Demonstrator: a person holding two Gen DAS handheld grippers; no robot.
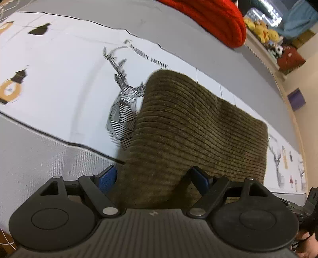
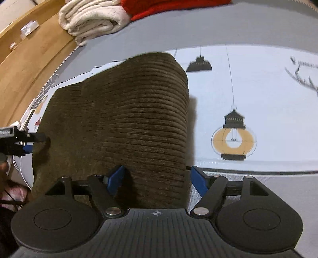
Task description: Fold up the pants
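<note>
Left tool agape; right tool agape, both tilted down

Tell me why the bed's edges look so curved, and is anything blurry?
Left wrist view: the fisheye lens bends the bedsheet; its deer print is motion-smeared. Right wrist view: the same bowing; the pants cast a soft shadow to their right.

Red blanket and cream towel on printed bedsheet.

One pair of folded brown corduroy pants lies directly ahead of the right tool, between its two blue pads. Beyond the pants sit one red knit and one cream towel bundle. Two tools show: the left tool appears at the pants' left edge.
</note>
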